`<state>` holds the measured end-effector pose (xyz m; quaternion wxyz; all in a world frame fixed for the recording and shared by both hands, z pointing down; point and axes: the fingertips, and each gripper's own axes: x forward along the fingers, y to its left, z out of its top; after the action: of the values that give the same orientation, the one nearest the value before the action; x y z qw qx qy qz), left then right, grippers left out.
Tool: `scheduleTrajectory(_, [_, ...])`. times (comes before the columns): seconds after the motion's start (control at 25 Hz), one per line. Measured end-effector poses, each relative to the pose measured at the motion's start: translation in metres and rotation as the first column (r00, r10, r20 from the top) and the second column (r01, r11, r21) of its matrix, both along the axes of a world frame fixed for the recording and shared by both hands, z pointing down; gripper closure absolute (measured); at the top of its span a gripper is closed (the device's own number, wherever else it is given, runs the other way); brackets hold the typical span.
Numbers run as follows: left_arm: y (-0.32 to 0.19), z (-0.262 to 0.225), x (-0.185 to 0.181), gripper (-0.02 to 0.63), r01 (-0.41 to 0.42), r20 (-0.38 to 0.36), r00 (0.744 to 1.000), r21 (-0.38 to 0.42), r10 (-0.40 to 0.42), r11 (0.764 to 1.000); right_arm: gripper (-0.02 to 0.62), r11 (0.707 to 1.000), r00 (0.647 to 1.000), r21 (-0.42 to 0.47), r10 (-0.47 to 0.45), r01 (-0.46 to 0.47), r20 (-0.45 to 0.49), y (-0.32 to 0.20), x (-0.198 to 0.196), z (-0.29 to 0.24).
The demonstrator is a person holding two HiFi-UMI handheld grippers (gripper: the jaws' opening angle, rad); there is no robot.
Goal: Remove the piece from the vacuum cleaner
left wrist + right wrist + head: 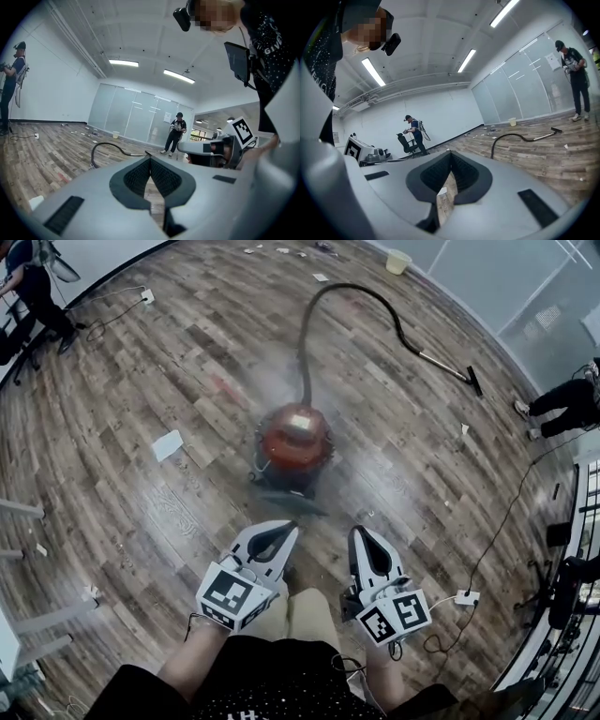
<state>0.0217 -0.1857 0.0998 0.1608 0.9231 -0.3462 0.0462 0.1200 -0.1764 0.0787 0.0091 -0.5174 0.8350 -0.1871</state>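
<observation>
A red canister vacuum cleaner (294, 443) stands on the wooden floor ahead of me. Its black hose (349, 296) arcs away to a metal wand and a floor nozzle (473, 381) at the far right. The hose (108, 147) and hose (512, 137) also show in both gripper views. My left gripper (291, 527) and right gripper (358, 532) are held side by side near my body, short of the vacuum. Both are shut with nothing between the fingers. Neither touches the vacuum.
A white sheet (167, 444) lies on the floor left of the vacuum. A small bin (397, 261) stands by the far glass wall. Cables and a power block (466, 597) trail at the right. One person (32, 292) stands far left, another person (562, 404) at the right.
</observation>
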Motion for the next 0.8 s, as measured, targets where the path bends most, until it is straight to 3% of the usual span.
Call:
scheduleTrajectory(0.32, [-0.001, 0.074, -0.002, 0.597, 0.009, 0.008, 1.0, -0.019, -0.009, 1.0, 0.584, 1.0, 1.0, 0.001, 0.022, -0.022, -0.007, -0.003, 0.012, 0.068])
scheduleTrajectory(0.8, [-0.005, 0.206, -0.002, 0.597, 0.031, 0.008, 0.999, 0.015, -0.031, 0.999, 0.584, 1.0, 1.0, 0.016, 0.003, -0.003, -0.007, -0.004, 0.014, 0.205])
